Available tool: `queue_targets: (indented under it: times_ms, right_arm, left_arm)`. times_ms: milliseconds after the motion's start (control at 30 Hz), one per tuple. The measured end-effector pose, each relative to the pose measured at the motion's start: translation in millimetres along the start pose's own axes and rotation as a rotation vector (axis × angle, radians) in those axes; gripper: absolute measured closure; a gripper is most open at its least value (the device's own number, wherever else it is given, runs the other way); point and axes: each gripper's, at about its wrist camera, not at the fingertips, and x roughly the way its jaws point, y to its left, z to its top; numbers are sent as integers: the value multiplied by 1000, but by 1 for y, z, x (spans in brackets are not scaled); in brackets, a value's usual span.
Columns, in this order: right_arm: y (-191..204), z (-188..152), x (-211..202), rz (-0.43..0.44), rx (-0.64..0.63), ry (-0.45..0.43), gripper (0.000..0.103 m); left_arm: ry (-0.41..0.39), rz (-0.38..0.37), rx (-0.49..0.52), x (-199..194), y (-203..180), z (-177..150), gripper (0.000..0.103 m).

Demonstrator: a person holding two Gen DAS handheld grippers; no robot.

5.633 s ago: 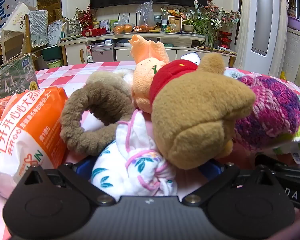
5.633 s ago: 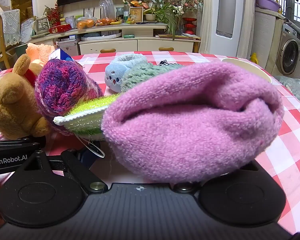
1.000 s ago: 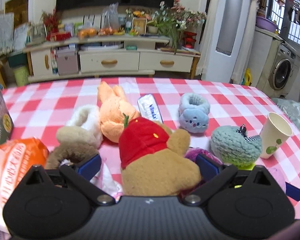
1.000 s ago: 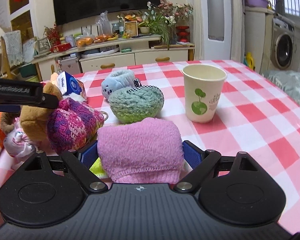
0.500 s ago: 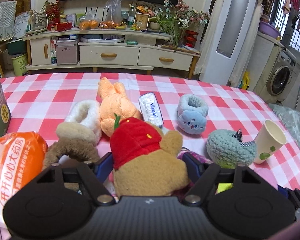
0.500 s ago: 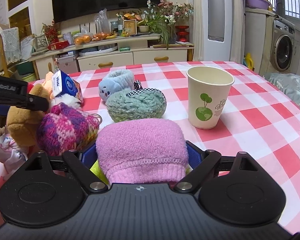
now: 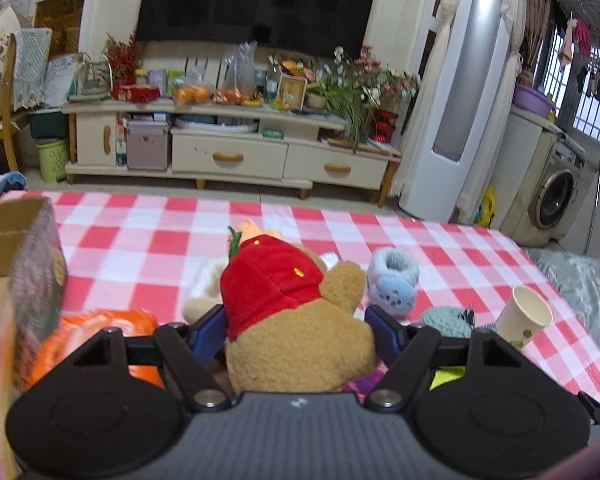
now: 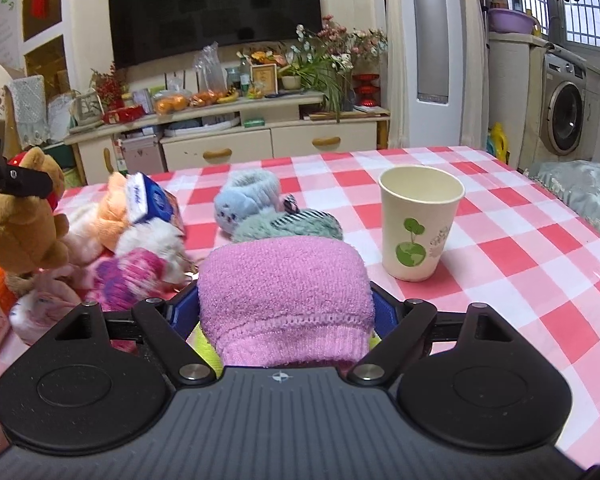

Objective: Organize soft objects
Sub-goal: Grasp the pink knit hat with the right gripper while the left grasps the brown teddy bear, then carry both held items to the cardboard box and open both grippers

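Note:
My left gripper [image 7: 296, 330] is shut on a brown teddy bear in a red shirt [image 7: 296, 320], and its blue pads press the bear's sides. The bear [image 8: 20, 224] hangs above the pile at the far left of the right wrist view, with a left gripper finger [image 8: 20, 178] across it. My right gripper [image 8: 284, 312] is shut on a pink fuzzy sock [image 8: 286, 292], low over the checked tablecloth [image 8: 500, 264]. A yellow-green cloth [image 8: 206, 346] peeks out beneath the sock.
An orange plush [image 8: 110, 208], a blue tissue pack [image 8: 152, 200], a white fuzzy slipper [image 8: 152, 240], a pink-purple knit [image 8: 128, 276], a light blue bootie [image 8: 246, 196] and a teal knit piece [image 8: 288, 224] lie nearby. A paper cup [image 8: 418, 224] stands right. An orange bag [image 7: 96, 336] and a cardboard box [image 7: 28, 264] sit left.
The left gripper's jaws closed onto the bear and it rose with the bear off the pile. The right gripper has hardly moved with the pink sock.

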Motion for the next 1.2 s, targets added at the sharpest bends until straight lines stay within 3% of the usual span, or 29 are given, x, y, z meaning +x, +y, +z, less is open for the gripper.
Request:
queue_targets:
  times_ms: [300, 667, 933, 1200]
  right_arm:
    - [26, 13, -17, 65, -38, -66, 0]
    - [100, 37, -26, 289, -144, -83, 0]
    - [172, 58, -23, 492, -249, -85, 0]
    - [242, 65, -16, 641, -352, -67, 0]
  left_arm:
    - [-99, 39, -33, -36, 38, 9, 28]
    - [-184, 115, -129, -77, 97, 13, 28]
    - [-215, 251, -224, -92, 154, 13, 28]
    - [-188, 367, -330, -102, 209, 5, 27]
